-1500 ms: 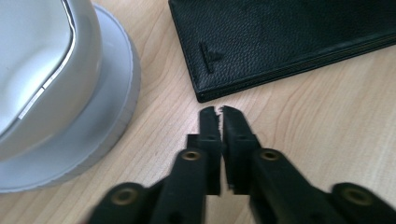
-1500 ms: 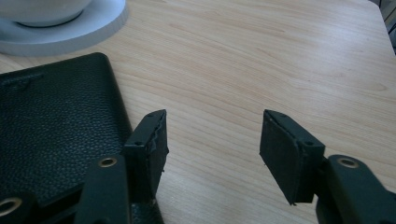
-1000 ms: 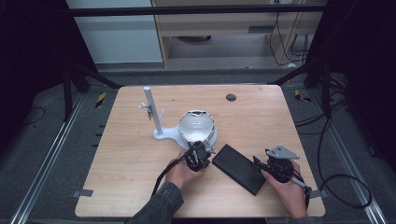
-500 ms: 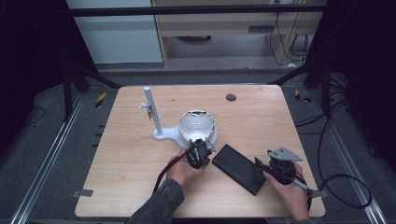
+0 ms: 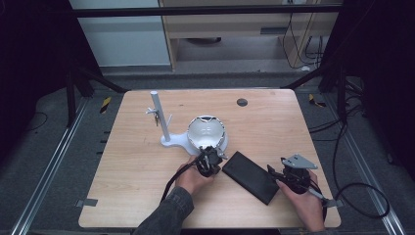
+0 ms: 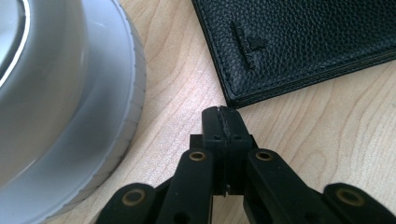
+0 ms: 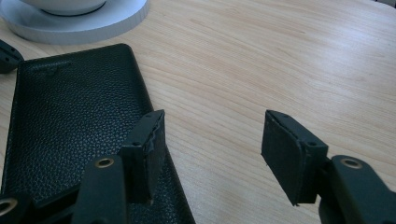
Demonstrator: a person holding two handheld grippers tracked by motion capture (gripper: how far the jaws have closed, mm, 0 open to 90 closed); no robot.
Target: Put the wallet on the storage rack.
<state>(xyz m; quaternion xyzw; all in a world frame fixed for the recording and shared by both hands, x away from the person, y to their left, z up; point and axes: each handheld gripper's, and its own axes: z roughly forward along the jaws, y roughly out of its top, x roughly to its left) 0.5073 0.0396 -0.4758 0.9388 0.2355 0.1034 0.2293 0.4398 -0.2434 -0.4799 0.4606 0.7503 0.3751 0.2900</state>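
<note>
A black leather wallet (image 5: 249, 176) lies flat on the wooden table (image 5: 274, 127), just right of the white bowl stand. My left gripper (image 5: 215, 157) is shut with nothing in it. Its tip (image 6: 225, 116) rests low on the table, right at the wallet's (image 6: 299, 42) nearest corner and beside the stand's round base (image 6: 70, 116). My right gripper (image 5: 275, 172) is open at the wallet's other end. In the right gripper view, one jaw hangs over the wallet's (image 7: 70, 116) long edge and the other over bare wood, with the gripper (image 7: 210, 140) empty.
A white stand (image 5: 171, 139) with an upright post (image 5: 160, 115) and a bowl (image 5: 206, 131) sits mid-table; its base (image 7: 79, 23) is also in the right gripper view. A small dark disc (image 5: 242, 102) lies near the far edge. Bare wood spreads left and far right.
My left gripper has edged slightly forward and right toward the wallet's corner. The right gripper and the wallet have hardly moved.
</note>
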